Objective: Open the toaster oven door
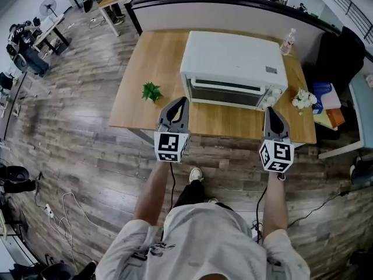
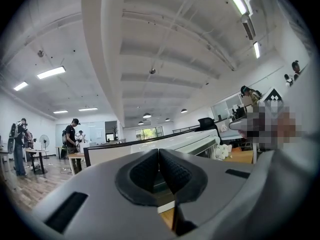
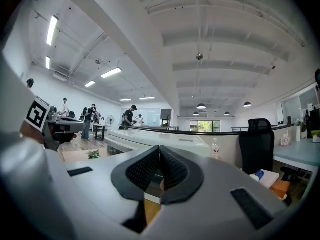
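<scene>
Parting fingers first seems wise: left gripper (image 1: 180, 101) and right gripper (image 1: 271, 111) are clenched empty, toaster oven door (image 1: 224, 93) ahead.

A bare table (image 1: 233, 128) strip fronts the toaster oven door (image 1: 224, 92); small plant (image 1: 151, 91) stands left, white flowers (image 1: 303, 100) right.
</scene>
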Demonstrator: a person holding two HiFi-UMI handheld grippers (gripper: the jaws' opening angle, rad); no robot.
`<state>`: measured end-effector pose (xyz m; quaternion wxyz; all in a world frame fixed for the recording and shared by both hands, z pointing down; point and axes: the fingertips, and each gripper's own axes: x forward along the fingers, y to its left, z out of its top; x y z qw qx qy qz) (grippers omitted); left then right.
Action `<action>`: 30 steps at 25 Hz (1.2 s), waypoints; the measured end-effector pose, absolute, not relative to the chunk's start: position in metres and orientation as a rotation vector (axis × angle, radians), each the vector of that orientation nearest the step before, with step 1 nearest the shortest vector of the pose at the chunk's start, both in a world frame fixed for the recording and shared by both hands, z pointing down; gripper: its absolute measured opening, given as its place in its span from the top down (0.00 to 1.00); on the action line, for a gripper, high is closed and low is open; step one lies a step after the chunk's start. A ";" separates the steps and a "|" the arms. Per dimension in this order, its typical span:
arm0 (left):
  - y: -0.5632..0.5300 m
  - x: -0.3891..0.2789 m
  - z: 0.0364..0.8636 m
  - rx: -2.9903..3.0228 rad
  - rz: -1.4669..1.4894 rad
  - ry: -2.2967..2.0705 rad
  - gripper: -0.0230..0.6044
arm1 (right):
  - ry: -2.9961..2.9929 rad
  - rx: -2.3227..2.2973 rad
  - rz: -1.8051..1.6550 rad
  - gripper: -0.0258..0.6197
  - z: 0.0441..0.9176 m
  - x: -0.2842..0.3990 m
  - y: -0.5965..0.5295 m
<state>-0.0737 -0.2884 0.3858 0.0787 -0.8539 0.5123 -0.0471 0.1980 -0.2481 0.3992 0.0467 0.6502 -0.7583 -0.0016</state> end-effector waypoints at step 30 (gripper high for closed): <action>-0.347 -0.015 0.437 -2.159 -1.038 0.569 0.76 | -1.849 1.047 -0.414 0.74 0.444 0.164 -0.314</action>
